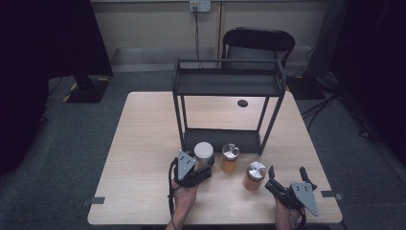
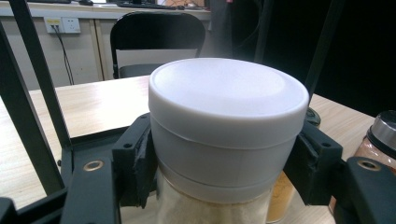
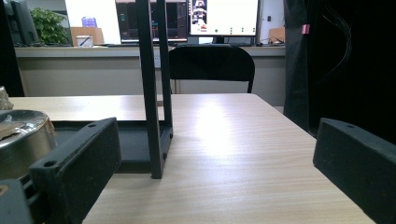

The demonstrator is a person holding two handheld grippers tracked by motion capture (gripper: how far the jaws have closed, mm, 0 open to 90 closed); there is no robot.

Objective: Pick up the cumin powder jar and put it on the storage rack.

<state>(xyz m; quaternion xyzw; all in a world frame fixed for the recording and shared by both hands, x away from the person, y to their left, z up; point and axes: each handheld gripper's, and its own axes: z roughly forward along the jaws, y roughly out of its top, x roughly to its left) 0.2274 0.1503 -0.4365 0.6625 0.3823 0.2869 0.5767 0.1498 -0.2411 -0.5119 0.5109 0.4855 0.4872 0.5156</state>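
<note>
A white-lidded jar (image 1: 203, 152) of pale powder stands on the table just in front of the black two-tier rack (image 1: 229, 76). My left gripper (image 1: 200, 167) is shut on it; in the left gripper view both black pads press the jar (image 2: 224, 130) just under its lid. Two orange spice jars with silver lids stand to its right, one (image 1: 230, 157) close by and one (image 1: 254, 176) nearer the front. My right gripper (image 1: 287, 173) rests open near the table's front right, just right of that nearer jar (image 3: 21, 135), with nothing between its jaws (image 3: 210, 177).
The rack's lower shelf (image 1: 222, 139) lies right behind the jars, and a rack leg (image 3: 152, 88) stands ahead of my right gripper. A black chair (image 1: 257, 44) sits beyond the table. A dark round spot (image 1: 242, 103) marks the tabletop under the rack.
</note>
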